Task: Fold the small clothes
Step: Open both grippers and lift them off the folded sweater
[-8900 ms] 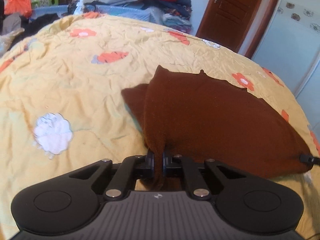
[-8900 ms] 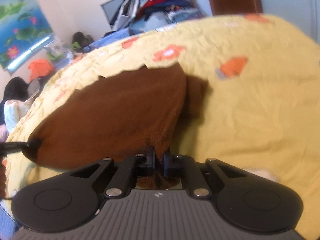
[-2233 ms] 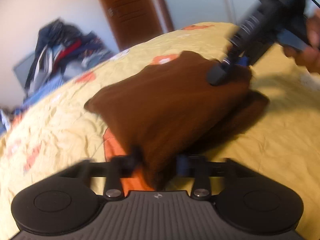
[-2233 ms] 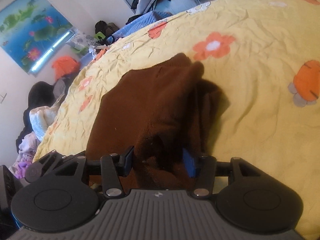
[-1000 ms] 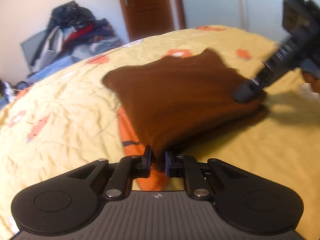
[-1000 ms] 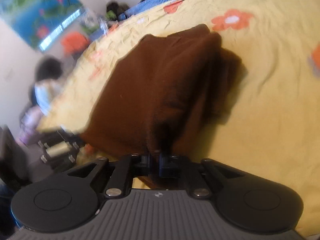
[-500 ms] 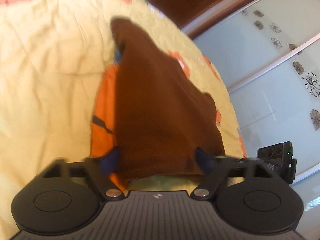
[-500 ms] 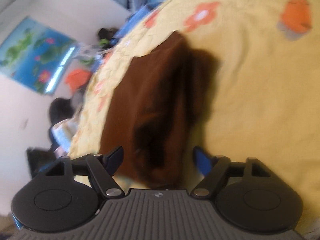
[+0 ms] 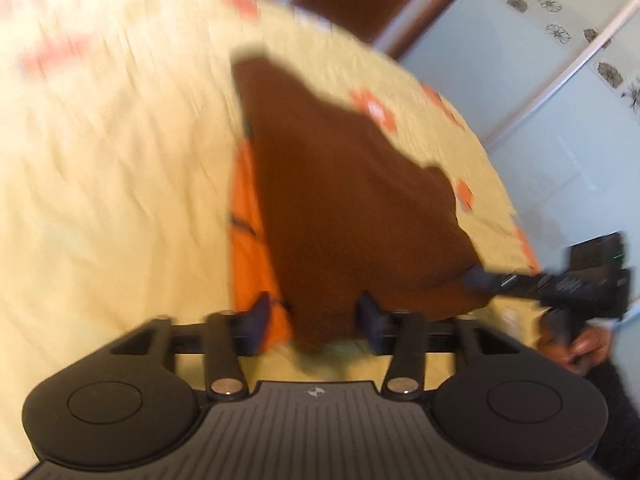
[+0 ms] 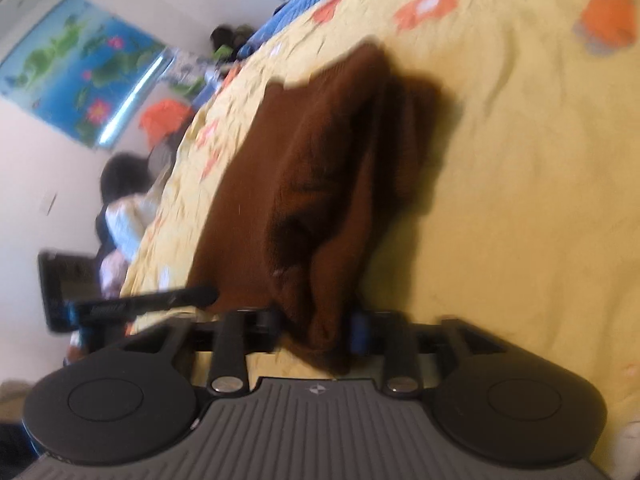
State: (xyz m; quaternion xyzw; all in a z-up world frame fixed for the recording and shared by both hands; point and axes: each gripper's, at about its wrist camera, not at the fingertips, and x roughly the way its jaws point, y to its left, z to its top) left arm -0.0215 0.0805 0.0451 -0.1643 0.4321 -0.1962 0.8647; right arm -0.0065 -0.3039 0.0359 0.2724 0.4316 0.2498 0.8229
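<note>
A brown garment lies folded on the yellow flowered bedspread. My left gripper sits at its near corner with the jaws opening; the cloth tip lies between them, and the pads stand off it. In the right wrist view the same garment shows a bunched, thick fold. My right gripper straddles that fold and its jaws are closing, with the cloth filling the gap but not squeezed. Each gripper shows in the other's view: the right gripper at the garment's right corner, the left gripper at its left edge.
The bedspread stretches wide on the right of the garment. Pale sliding wardrobe doors and a wooden door stand past the bed. A heap of clothes and a blue poster lie beyond the bed's left side. A hand holds the right gripper.
Both grippers were shut on the garment's corners a second ago and have let go. The left gripper has rolled and shifted. The right jaws stand narrower than half a second ago.
</note>
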